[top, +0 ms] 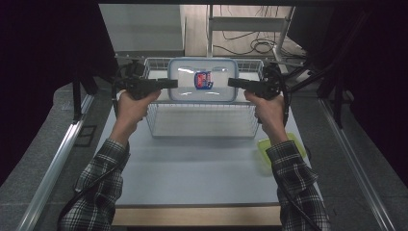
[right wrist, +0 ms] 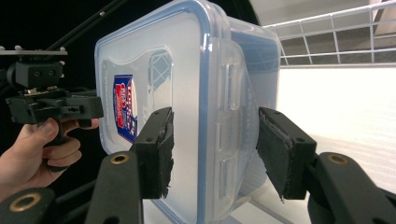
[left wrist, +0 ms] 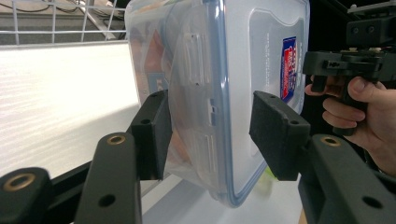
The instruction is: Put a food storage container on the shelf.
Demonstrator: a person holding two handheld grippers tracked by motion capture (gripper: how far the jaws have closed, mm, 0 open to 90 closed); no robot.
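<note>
Both hands level: left gripper (top: 169, 83) and right gripper (top: 235, 82) jaws straddle box (top: 202, 79) short ends, spread, not pinching, over basket (top: 202, 122)

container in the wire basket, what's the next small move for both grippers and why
Probably ease both grippers slowly outward, off its ends. The container stands on edge inside the wire basket. The left gripper and right gripper straddle its short sides loosely, with a gap showing at the lid. Whether it already rests on the basket floor is unclear, so watch for slipping.
</note>
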